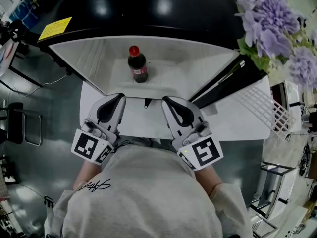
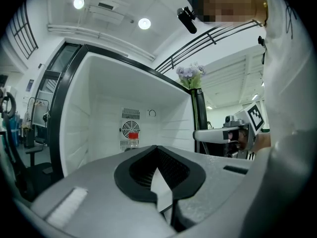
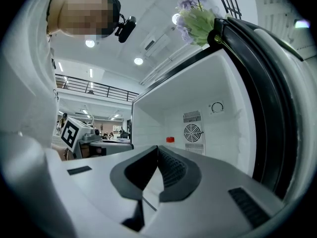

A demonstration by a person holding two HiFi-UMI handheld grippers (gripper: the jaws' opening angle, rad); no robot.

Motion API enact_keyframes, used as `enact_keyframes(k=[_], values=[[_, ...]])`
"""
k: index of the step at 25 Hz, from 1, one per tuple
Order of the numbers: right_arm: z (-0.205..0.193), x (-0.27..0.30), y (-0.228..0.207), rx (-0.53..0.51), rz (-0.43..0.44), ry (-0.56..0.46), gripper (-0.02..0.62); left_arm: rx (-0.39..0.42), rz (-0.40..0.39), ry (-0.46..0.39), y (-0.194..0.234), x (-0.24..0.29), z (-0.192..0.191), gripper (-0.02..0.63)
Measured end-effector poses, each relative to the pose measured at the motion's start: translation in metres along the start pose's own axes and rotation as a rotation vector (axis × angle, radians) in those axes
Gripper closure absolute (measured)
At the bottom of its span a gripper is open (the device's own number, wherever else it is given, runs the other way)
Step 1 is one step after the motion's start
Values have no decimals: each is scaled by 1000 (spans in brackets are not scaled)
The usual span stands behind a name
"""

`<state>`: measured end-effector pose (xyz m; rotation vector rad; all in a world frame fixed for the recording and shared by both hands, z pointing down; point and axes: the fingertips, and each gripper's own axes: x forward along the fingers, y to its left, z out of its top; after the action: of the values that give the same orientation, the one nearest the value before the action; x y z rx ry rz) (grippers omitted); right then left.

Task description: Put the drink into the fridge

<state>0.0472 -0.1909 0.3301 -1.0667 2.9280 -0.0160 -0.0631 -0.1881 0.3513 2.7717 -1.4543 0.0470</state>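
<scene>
Dark cola bottle with red cap and red label (image 1: 137, 66): upright on the white floor of the open black-cased fridge (image 1: 198, 63), toward the back, roughly centred between the side walls. Nothing else stands in that compartment. From the left gripper view the bottle (image 2: 132, 137) sits in front of the round fan grille (image 2: 131, 129) on the back wall. In the right gripper view only its red cap (image 3: 170, 140) shows over the jaw housing, left of the grille (image 3: 192, 132), with a small round dial (image 3: 216, 107) above.

Fridge door swung open to the right, its white wire rack (image 1: 257, 108) facing up. A yellow sticker (image 1: 55, 28) lies on the black top, and purple artificial flowers (image 1: 270, 19) are at the right corner.

Left gripper (image 1: 120, 97): jaws pressed together, nothing between them, held level at the fridge's front edge and pointing in, well short of the bottle. Right gripper (image 1: 166, 99): same pose, jaws together and empty, alongside the left, with a gap between the two. Both are held close in front of the person's grey top (image 1: 143, 197), marker cubes nearest the body.
</scene>
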Motion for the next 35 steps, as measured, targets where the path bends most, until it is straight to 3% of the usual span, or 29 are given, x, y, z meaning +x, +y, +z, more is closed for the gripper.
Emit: enact_keyframes(k=[21,35], values=[[13,7,27,-20,-96,6,583,-15,-112,-8,8,-14,17,603],[16,3,32,-22,-102,-3,583,-20,-124,-15,5,-15,21,603]])
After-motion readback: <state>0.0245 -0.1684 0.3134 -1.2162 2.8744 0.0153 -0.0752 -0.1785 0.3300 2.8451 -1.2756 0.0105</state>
